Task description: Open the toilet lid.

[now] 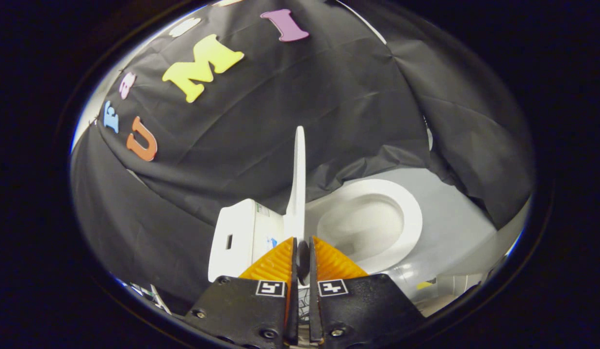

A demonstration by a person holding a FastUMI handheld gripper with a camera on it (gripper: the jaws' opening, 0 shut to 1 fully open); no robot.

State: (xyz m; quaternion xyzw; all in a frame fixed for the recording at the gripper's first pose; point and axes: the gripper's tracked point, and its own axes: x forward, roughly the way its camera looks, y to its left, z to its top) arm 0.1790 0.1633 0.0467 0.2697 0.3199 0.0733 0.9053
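- The toilet lid (298, 184) stands raised, edge-on to me: a thin white slab, its long axis running straight up from the hinge end, its top edge against the black cloth wall (329, 111).
- It rises between the tank and the bowl, with the white tank (241, 237) to one side of it and the open seat ring (401, 213) to the other.
- My tool (303, 254) is nearly closed, the two orange ribbed fingers (273, 264) close together with only a narrow slot between them.
- The lid's lower edge sits right at that slot, just ahead of the fingertips; I cannot tell whether both fingers actually press on it.
- Something small and dark sits in the gap between the fingers; I cannot make out what it is.
- The lid looks plain, glossy white and flat.
- Beside the lid the bowl (363, 232) lies exposed, white inside, on a pale grey floor (455, 228).
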